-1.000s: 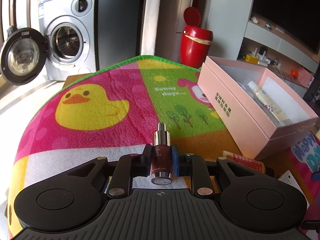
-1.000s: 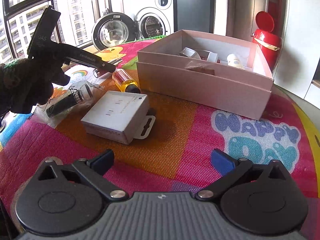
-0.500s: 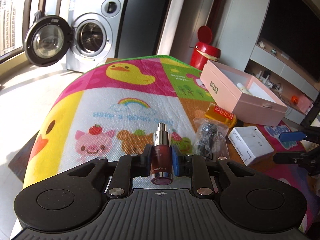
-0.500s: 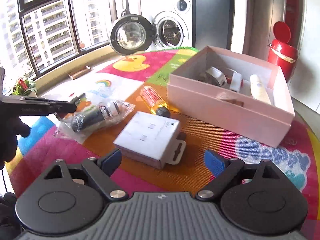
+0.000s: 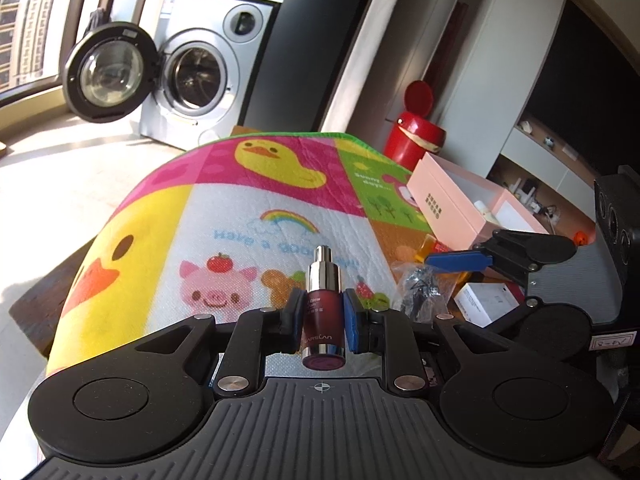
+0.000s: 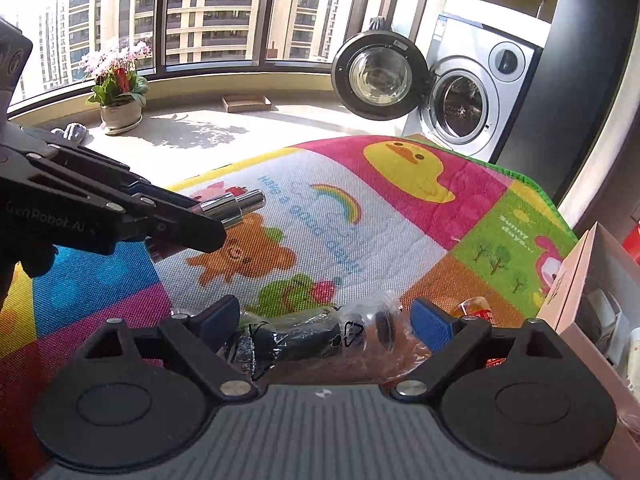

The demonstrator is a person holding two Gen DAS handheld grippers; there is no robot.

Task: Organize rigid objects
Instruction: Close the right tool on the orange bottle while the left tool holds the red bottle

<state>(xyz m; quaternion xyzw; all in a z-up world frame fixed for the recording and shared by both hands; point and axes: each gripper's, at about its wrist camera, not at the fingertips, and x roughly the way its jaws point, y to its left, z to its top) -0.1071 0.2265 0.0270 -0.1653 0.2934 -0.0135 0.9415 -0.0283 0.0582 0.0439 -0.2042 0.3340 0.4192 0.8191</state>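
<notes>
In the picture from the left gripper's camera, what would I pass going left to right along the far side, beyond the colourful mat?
Washing machine door → washing machine → red bin → pink box.

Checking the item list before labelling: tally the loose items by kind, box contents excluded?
Bottles: 2, dark red bottle clamped in the left gripper, amber bottle on the mat
Bagged black part: 1, between the open right gripper fingers
White box: 1
Pink box: 1
Total: 5

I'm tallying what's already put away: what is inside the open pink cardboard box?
Inside the open pink cardboard box a cream-coloured tube shows in the left wrist view. The near wall hides most of the interior.
</notes>
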